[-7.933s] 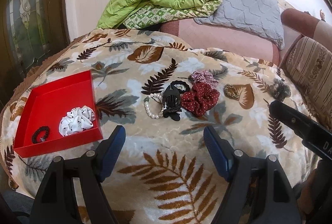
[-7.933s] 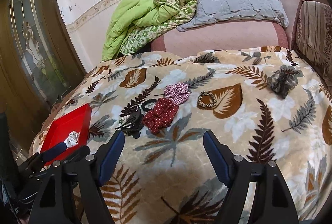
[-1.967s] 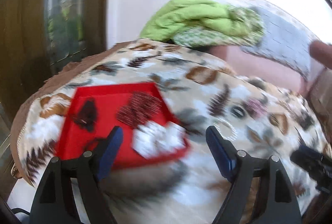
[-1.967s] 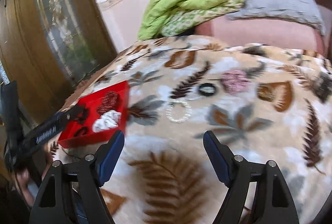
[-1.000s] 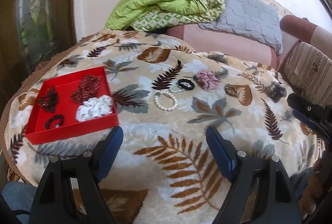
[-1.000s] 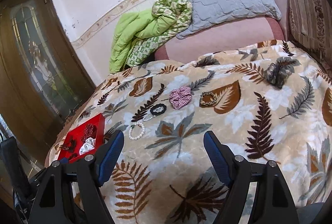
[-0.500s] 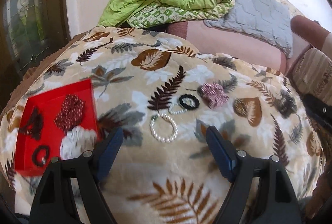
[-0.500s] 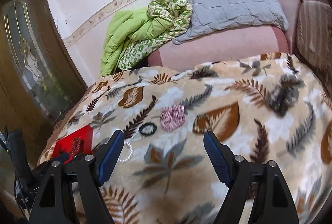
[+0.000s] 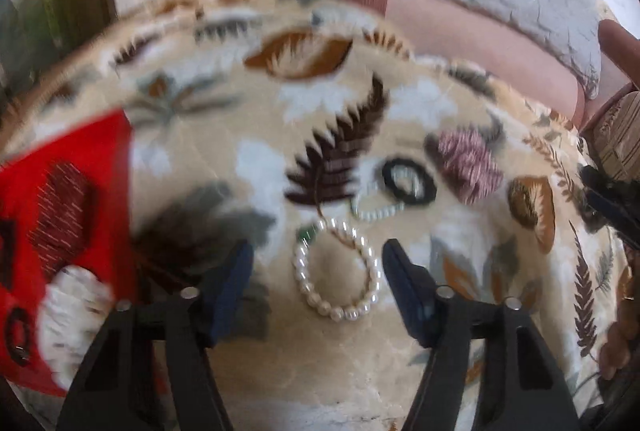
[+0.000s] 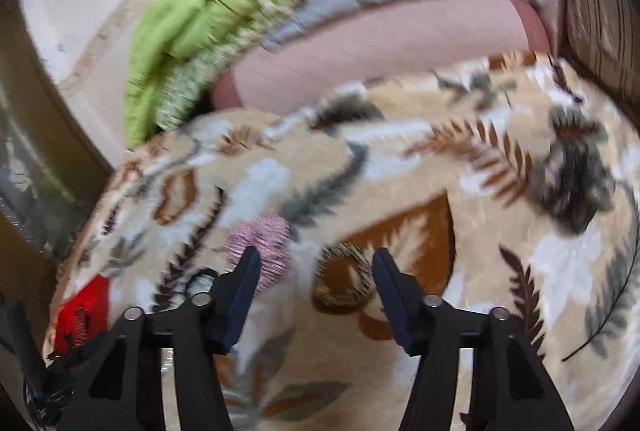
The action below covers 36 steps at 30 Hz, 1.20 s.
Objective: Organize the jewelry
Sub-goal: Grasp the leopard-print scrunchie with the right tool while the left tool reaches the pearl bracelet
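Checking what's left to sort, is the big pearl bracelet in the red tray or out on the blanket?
Out. The pearl bracelet lies on the leaf-print blanket, between the left gripper's open jaws, apart from the red tray.

pearl bracelet [image 9: 338, 271] | flat on blanket | red tray [image 9: 92, 151] left

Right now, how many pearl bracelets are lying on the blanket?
2. The large pearl bracelet lies between the open fingers of the left tool; the small pearl bracelet lies just beyond it, overlapping the black hair tie. Blur could hide others.
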Motion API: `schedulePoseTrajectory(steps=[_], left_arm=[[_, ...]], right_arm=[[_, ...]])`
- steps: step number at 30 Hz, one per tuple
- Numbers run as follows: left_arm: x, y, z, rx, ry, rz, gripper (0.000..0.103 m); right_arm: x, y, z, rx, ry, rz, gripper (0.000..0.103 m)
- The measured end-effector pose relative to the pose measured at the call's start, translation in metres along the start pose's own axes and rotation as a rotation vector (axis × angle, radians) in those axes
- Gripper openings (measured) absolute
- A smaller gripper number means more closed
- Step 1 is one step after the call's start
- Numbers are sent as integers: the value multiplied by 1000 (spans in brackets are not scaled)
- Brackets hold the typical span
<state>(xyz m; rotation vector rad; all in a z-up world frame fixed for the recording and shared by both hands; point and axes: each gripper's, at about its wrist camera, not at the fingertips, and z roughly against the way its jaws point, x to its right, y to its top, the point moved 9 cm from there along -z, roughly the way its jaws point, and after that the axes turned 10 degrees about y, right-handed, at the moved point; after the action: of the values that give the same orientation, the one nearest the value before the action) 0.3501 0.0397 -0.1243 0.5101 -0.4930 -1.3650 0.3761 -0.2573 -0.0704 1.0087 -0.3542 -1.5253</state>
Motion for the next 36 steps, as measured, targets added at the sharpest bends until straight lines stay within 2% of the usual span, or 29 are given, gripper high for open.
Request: schedulePoseTrajectory(steps=[2, 3, 7, 9, 12, 15, 18, 19, 21, 26, 31, 36], left_arm=[[1, -5, -10, -16, 8, -5, 60], [1, -6, -13, -20, 9, -5, 60], [2, -14, -20, -54, 15, -19, 46], [2, -17, -25, -71, 23, -30, 38], [-2, -17, -28, -61, 44, -28, 30], [-2, -17, -30, -50, 83, -57, 23], [1, -18, -31, -24, 113, -113, 17], [2, -17, -31, -22, 109, -119, 11], [1, -18, -29, -25, 89, -113, 10], [-8, -19, -23, -51, 30, -42, 9], [-5, -19, -8, -46, -15, -17, 9], [-6, -17, 2, -28, -26, -4, 9]], right_arm=[[12, -5, -15, -14, -45, 0, 55], [17, -8, -23, -24, -61, -1, 50], [32, -19, -51, -57, -118, -8, 39], [34, -25, -57, -73, -139, 1, 28], [37, -29, -62, -92, -165, 15, 15], [41, -34, -67, -110, -180, 10, 7], [43, -38, -71, -126, -184, 7, 5], [43, -37, -70, -122, -187, 11, 4], [40, -36, -65, -105, -191, 23, 4], [31, -31, -54, -69, -179, 24, 3], [12, -22, -34, -14, -123, 10, 3], [-11, -16, -16, 20, -70, 34, 3]])
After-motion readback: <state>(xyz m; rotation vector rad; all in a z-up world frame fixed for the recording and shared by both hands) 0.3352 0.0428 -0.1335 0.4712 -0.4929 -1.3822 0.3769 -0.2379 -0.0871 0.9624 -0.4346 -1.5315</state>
